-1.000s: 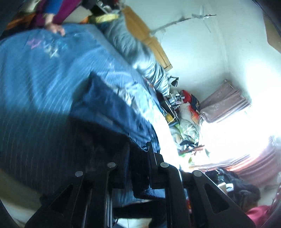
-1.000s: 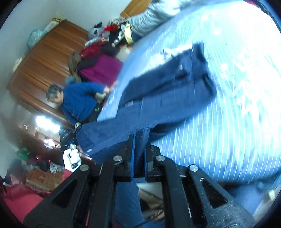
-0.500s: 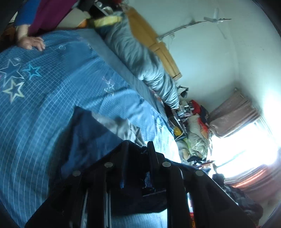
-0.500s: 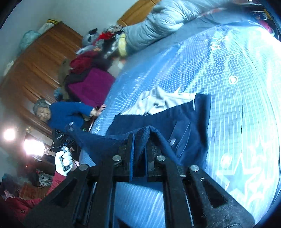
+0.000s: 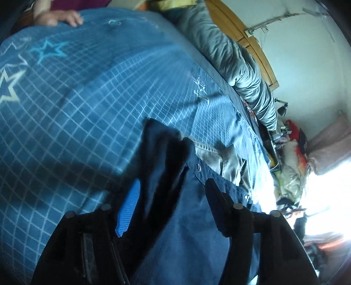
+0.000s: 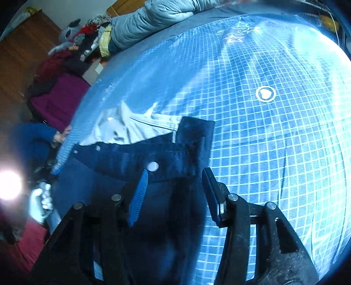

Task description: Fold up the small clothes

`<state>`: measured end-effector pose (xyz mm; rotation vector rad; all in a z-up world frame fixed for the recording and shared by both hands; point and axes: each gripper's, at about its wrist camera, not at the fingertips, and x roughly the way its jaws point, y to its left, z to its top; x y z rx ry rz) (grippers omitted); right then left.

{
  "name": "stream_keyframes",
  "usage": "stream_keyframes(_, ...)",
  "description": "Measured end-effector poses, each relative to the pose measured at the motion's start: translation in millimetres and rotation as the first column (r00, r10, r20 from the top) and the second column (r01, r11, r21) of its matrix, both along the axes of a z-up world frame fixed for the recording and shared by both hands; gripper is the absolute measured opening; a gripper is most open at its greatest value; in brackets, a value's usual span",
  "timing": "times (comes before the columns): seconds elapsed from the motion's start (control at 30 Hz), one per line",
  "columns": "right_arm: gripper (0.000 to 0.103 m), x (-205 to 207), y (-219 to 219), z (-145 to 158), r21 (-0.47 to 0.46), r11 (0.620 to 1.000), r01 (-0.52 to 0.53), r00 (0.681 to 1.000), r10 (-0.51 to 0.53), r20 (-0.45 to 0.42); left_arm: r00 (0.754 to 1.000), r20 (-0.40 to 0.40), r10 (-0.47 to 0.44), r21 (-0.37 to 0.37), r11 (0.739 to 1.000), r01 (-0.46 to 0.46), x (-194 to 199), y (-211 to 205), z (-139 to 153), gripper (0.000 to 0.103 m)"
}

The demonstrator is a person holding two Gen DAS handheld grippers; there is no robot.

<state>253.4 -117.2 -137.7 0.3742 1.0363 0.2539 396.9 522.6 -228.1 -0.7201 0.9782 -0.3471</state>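
Note:
A small navy garment (image 5: 193, 210) with snap buttons and a pale grey lining (image 5: 221, 157) lies folded over on the blue checked bedspread (image 5: 92, 92). My left gripper (image 5: 173, 197) hangs open just above the cloth, fingers spread wide, nothing between them. In the right wrist view the same navy garment (image 6: 136, 162) lies flat with its grey lining (image 6: 122, 129) showing at the far edge. My right gripper (image 6: 175, 188) is open over the garment's near right corner, its right finger (image 6: 212, 195) over the bedspread (image 6: 263, 136).
A grey duvet (image 5: 237, 61) lies rolled along the wooden headboard. A person's hand (image 5: 59, 18) rests on the bed's far edge, and a person in blue (image 6: 35, 140) sits beside the bed. Clutter and clothes (image 5: 289, 157) pile near the bright window.
Both grippers carried the garment's near edge forward over itself, lowered it onto the bed and opened, letting the cloth go. The garment now lies folded.

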Motion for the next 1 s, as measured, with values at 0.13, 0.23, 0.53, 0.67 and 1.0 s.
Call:
stream_keyframes(0.13, 0.051, 1, 9, -7, -0.071, 0.997, -0.025, 1.000, 0.026, 0.012, 0.997, 0.037, -0.071, 0.082, 0.994, 0.068, -1, -13, 16, 0.062)
stream_keyframes(0.23, 0.052, 10, 15, -10, -0.113, 0.992, -0.047, 0.999, 0.049, 0.015, 0.989, 0.065, -0.133, 0.178, 0.977, 0.120, 4, -27, 27, 0.064)
stream_keyframes(0.53, 0.054, 32, 24, -23, -0.183, 0.981, -0.064, 0.998, 0.066, 0.007, 0.972, 0.017, -0.234, 0.402, 0.892, 0.207, 29, -54, 22, 0.063)
stream_keyframes(0.67, 0.051, 31, 25, -23, -0.195, 0.979, -0.061, 0.997, 0.067, 0.025, 0.967, 0.021, -0.255, 0.419, 0.880, 0.223, 43, -67, 19, 0.056)
stream_keyframes(1.0, 0.048, 29, 27, -31, -0.220, 0.974, -0.047, 0.997, 0.058, 0.043, 0.959, 0.002, -0.282, 0.469, 0.847, 0.248, 57, -89, 2, 0.030)
